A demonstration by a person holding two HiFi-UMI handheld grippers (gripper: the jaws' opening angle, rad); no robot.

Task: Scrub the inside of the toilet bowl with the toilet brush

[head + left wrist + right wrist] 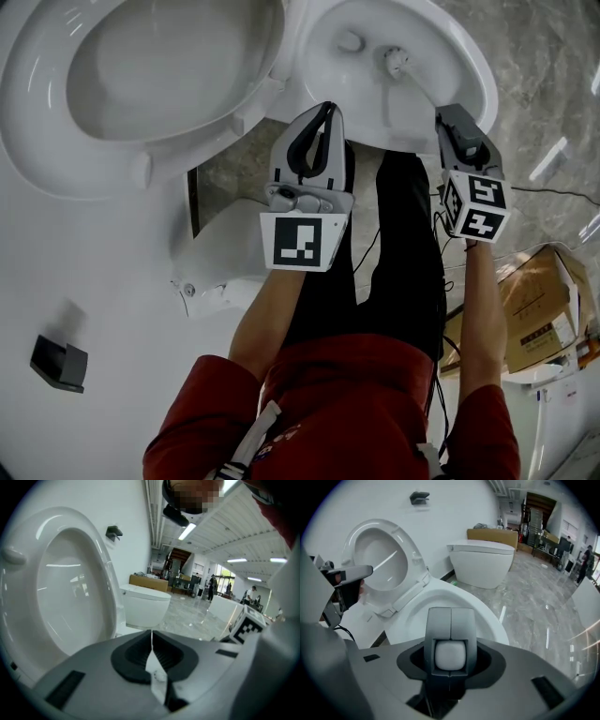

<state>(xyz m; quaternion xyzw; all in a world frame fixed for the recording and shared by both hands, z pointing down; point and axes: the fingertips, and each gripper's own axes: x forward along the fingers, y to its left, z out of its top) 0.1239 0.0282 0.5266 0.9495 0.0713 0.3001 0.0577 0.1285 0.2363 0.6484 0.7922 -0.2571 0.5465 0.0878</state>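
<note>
Clasping toilet brush (395,62), right tongs (466,148) above bowl (472,58); box (539,300) print illegible.

This looks like a showroom for bathroom fittings, not a home bathroom. The open toilet (440,595) stands by a plain white wall (454,508), and a second toilet (483,562) stands free on a wide polished stone floor (534,602). Behind them is a large hall with strip lights (236,560), a staircase (180,554) and distant people (212,587).
</note>
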